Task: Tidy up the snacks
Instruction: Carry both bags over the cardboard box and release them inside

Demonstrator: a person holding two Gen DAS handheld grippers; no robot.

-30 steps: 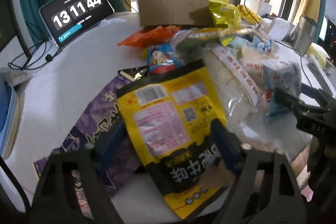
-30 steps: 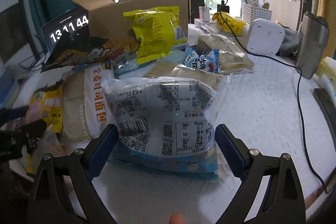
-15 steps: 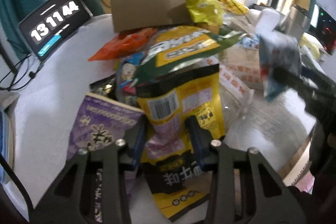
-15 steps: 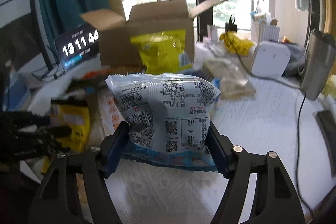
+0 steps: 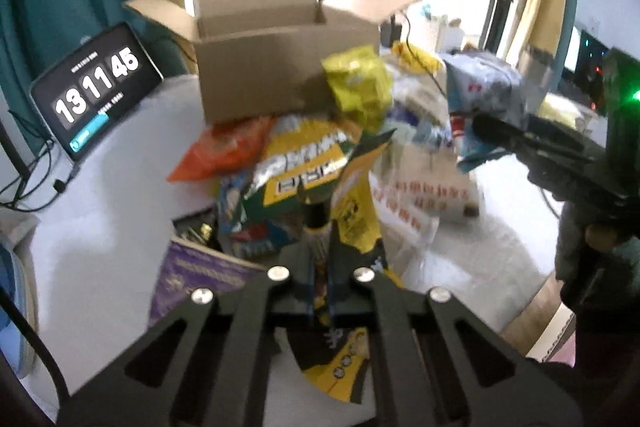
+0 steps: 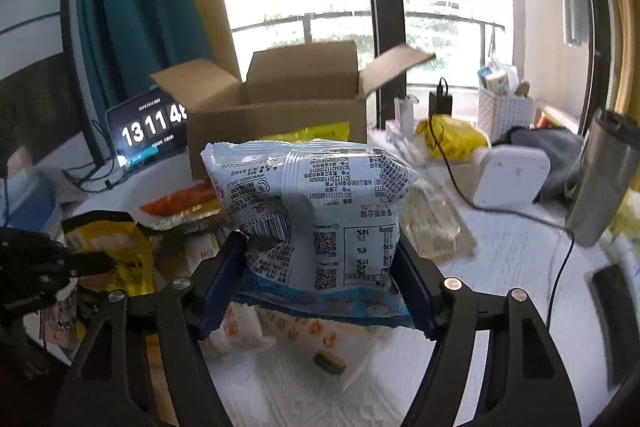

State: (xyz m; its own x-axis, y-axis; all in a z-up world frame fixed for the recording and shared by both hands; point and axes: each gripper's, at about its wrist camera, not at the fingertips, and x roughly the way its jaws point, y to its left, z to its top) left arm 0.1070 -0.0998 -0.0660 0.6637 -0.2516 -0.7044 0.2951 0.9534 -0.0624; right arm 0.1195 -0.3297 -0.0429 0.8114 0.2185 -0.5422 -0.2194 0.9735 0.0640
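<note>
Worktop (image 5: 104,187) heaped with snacks before an open cardboard box (image 5: 280,67).
Left gripper (image 5: 320,283) jaws pinched the yellow pouch (image 5: 356,211); right gripper (image 6: 316,279) jaws clamped the white bag (image 6: 312,211), whose slick film could slip free.

1. We see a plain brown cardboard box (image 5: 276,67).
2. We see a black tablet (image 5: 96,87) showing white digits and a blue bar.
3. We note a yellow-and-black pouch (image 5: 354,211), an orange packet (image 5: 224,151) and a purple packet (image 5: 192,279) with pale lettering.
4. We see a pale blue-white bag (image 6: 316,215), covered in black print and QR codes, with a blue cartoon strip at its base.
5. We see a teal curtain (image 6: 132,7).
</note>
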